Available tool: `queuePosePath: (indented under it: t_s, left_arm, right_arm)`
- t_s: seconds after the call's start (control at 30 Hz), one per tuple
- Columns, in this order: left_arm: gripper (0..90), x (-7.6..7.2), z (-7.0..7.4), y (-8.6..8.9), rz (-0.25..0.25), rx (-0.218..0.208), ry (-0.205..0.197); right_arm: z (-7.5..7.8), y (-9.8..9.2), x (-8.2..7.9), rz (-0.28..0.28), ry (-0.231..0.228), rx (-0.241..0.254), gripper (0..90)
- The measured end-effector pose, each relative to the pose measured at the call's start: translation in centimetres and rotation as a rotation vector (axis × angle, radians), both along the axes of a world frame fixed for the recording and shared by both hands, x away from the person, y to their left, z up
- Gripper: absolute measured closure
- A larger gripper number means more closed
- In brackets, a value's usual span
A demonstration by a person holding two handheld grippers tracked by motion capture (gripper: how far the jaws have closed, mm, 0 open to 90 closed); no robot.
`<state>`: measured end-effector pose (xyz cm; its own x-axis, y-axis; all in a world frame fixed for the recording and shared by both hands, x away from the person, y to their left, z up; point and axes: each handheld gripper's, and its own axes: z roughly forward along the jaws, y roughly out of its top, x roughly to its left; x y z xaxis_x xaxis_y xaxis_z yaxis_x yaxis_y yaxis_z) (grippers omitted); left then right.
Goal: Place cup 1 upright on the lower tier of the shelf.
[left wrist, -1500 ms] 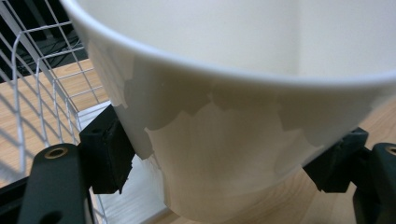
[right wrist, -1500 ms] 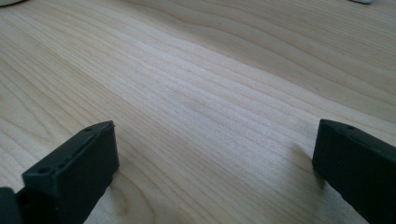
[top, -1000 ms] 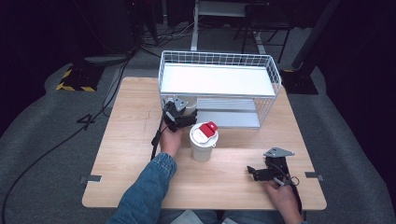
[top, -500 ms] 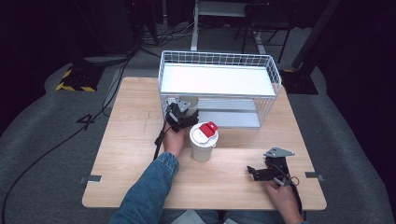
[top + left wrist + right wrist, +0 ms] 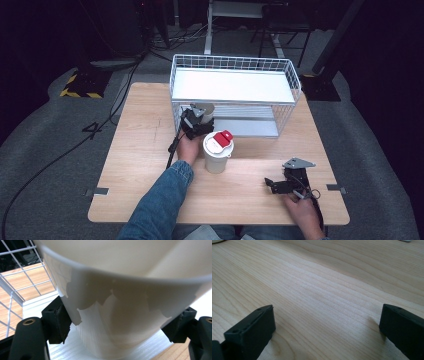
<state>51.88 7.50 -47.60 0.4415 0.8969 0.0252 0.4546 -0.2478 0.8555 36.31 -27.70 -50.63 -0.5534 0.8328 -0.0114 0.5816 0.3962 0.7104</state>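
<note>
From above, the left gripper point(image 5: 198, 119) is reaching into the lower shelf of the white wire rack point(image 5: 235, 64) with a white cup point(image 5: 204, 108) in its grip, while a lidded cup point(image 5: 218, 151) is standing just near of it and the right gripper point(image 5: 280, 183) is resting near the table's point(image 5: 135, 150) right edge. The left gripper view is showing its 2 jaws pinching that white cup point(image 5: 120, 305) from both sides, low over the white shelf. The right gripper view is showing its jaws spread wide over bare wood point(image 5: 324, 285), gripping nothing.

Bright lit table point(image 5: 150, 165), dark surroundings, soft shadows, close cup point(image 5: 120, 297) blurred, sharp wood grain.
</note>
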Motion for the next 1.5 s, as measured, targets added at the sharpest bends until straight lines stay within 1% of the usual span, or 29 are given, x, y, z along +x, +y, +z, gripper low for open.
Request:
queuePosePath:
  t_s: [0.03, 0.07, 0.1, 0.13, 0.23, 0.27, 0.4, 0.43, 0.53, 0.57, 0.7, 0.73, 0.77, 0.8, 0.83, 0.87, 0.93, 0.97, 1.0, 1.07, 1.17, 1.2, 1.27, 1.3, 1.33, 1.4, 1.43, 1.47, 1.5]
  left_arm:
    - [22.3, 0.1, -0.1, 0.0, -0.011, -0.004, 0.009]
    - [22.3, 0.1, -0.1, 0.0, -0.002, 0.002, 0.010]
    - [22.3, 0.1, -0.3, -0.1, 0.003, -0.007, 0.022]
    - [22.4, 0.2, -0.4, 0.0, 0.003, -0.020, 0.025]
    - [22.3, 0.4, -0.3, 0.1, 0.010, -0.026, 0.035]
    - [22.3, 0.4, -0.3, 0.2, 0.013, -0.029, 0.047]
    - [20.8, 0.6, -0.3, 0.4, 0.002, -0.037, 0.050]
    - [18.7, 0.6, -0.3, 0.4, 0.019, -0.051, 0.049]
    - [15.2, 0.6, -0.3, 0.4, 0.019, -0.056, 0.049]
    - [14.8, 0.6, -0.3, 0.4, 0.021, -0.047, 0.045]
    - [14.8, 0.4, -0.2, 0.3, 0.025, -0.043, 0.037]
    - [14.8, 0.3, -0.1, 0.2, 0.036, -0.042, 0.024]
    - [14.7, 0.3, 0.0, 0.1, 0.027, -0.039, 0.019]
    - [14.4, 0.1, 0.2, 0.1, 0.003, -0.022, 0.006]
    - [14.0, 0.1, 0.2, 0.1, 0.003, -0.022, 0.006]
    - [12.5, -0.3, 0.4, 0.0, 0.017, -0.001, -0.004]
    - [10.0, -0.6, 0.6, -0.1, 0.022, 0.013, -0.012]
    - [10.0, -0.8, 0.7, -0.1, 0.021, 0.005, -0.024]
    - [9.9, -0.8, 0.7, -0.1, 0.021, 0.005, -0.024]
    - [9.1, -1.5, 1.2, 0.1, 0.013, 0.002, -0.036]
    - [9.1, -1.9, 1.4, 0.3, 0.011, -0.012, -0.037]
    - [9.1, -2.4, 1.7, 0.3, 0.010, -0.024, -0.044]
    - [9.1, -2.9, 2.0, 0.4, 0.008, -0.017, -0.052]
    - [9.1, -2.9, 2.0, 0.4, 0.008, -0.017, -0.052]
    - [9.2, -3.4, 2.4, 0.5, 0.003, -0.019, -0.060]
    - [9.6, -3.7, 2.6, 0.6, -0.001, -0.022, -0.064]
    - [12.1, -4.2, 2.9, 0.7, 0.009, -0.033, -0.069]
    - [14.2, -4.2, 2.9, 0.7, 0.009, -0.033, -0.069]
    - [15.5, -4.7, 3.2, 0.8, 0.030, -0.026, -0.070]
  right_arm:
    - [0.0, 0.0, 0.0, 0.000, 0.000, 0.000, 0.5]
    - [0.0, 0.0, 0.0, 0.000, 0.000, 0.000, 0.5]
    - [0.0, 0.0, 0.0, 0.000, 0.000, 0.000, 0.5]
    - [0.0, 0.0, 0.0, 0.000, 0.000, 0.000, 0.5]
    - [0.0, 0.0, 0.0, 0.000, 0.000, 0.000, 0.5]
    - [0.0, 0.0, 0.0, 0.000, 0.000, 0.000, 0.5]
    - [0.0, 0.0, 0.0, 0.000, 0.000, 0.000, 0.5]
    - [0.0, 0.0, 0.0, 0.000, 0.000, 0.000, 0.5]
    - [0.0, 0.0, 0.0, 0.000, 0.000, 0.000, 0.5]
    - [0.0, 0.0, 0.0, 0.000, 0.000, 0.000, 0.5]
    - [0.0, 0.0, 0.0, 0.000, 0.000, 0.000, 0.5]
    - [0.0, 0.0, 0.0, 0.000, 0.000, 0.000, 0.5]
    - [0.0, 0.0, 0.0, 0.000, 0.000, 0.000, 0.5]
    - [0.0, 0.0, 0.0, 0.000, 0.000, 0.000, 0.5]
    - [0.0, 0.0, 0.0, 0.000, 0.000, 0.000, 0.5]
    - [0.0, 0.0, 0.0, -0.003, -0.001, -0.001, 0.5]
    - [0.0, 0.0, 0.0, -0.003, -0.001, -0.001, 0.5]
    - [0.0, 0.0, 0.0, -0.003, -0.001, -0.001, 0.5]
    - [0.0, 0.0, 0.0, -0.003, -0.001, -0.001, 0.5]
    - [0.0, 0.0, 0.0, -0.004, -0.001, -0.001, 0.5]
    - [0.0, 0.0, 0.0, -0.004, 0.000, -0.001, 0.5]
    - [0.0, 0.0, 0.0, -0.004, 0.000, -0.001, 0.5]
    - [0.0, 0.0, 0.0, -0.004, 0.000, -0.001, 0.5]
    - [0.0, 0.0, 0.0, -0.004, 0.000, -0.001, 0.5]
    - [0.0, 0.0, 0.0, -0.003, 0.000, -0.001, 0.5]
    - [0.0, 0.0, 0.0, -0.004, 0.000, -0.001, 0.5]
    - [0.0, 0.0, 0.0, -0.003, 0.000, -0.001, 0.5]
    - [0.0, 0.0, 0.0, -0.003, 0.000, 0.000, 0.5]
    - [0.0, 0.0, 0.0, -0.003, 0.000, 0.000, 0.5]
